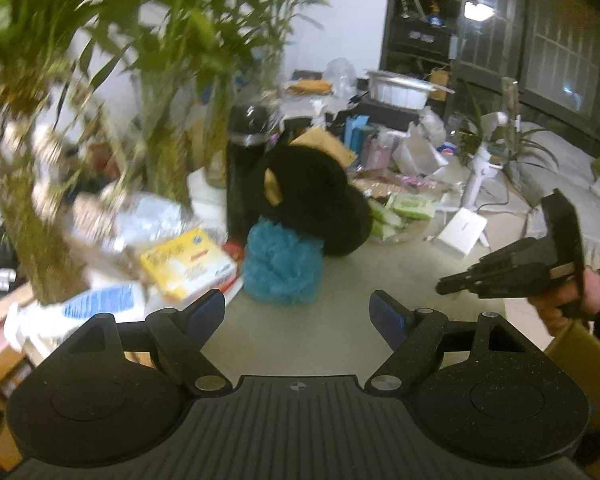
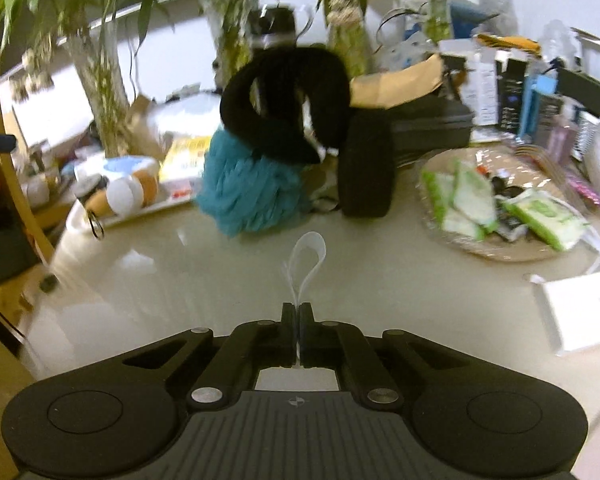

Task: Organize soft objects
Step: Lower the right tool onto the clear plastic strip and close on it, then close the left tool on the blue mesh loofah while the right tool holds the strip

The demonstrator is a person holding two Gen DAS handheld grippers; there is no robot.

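A teal bath pouf (image 1: 282,266) (image 2: 252,190) sits on the pale table, with a black fuzzy earmuff (image 1: 320,200) (image 2: 296,104) leaning on and behind it. My left gripper (image 1: 298,314) is open and empty, a short way in front of the pouf. My right gripper (image 2: 298,312) is shut on a white cord loop (image 2: 308,264) that sticks up from between its tips; where the cord leads is not visible. In the left wrist view the right gripper (image 1: 444,286) is at the right, held by a hand.
A black bottle (image 1: 244,168) stands behind the pouf. A yellow box (image 1: 188,264) lies at left under bamboo plants (image 1: 172,80). A tray of green wipe packs (image 2: 496,204) is at right, with a white box (image 2: 580,308) near it. Clutter fills the table's back.
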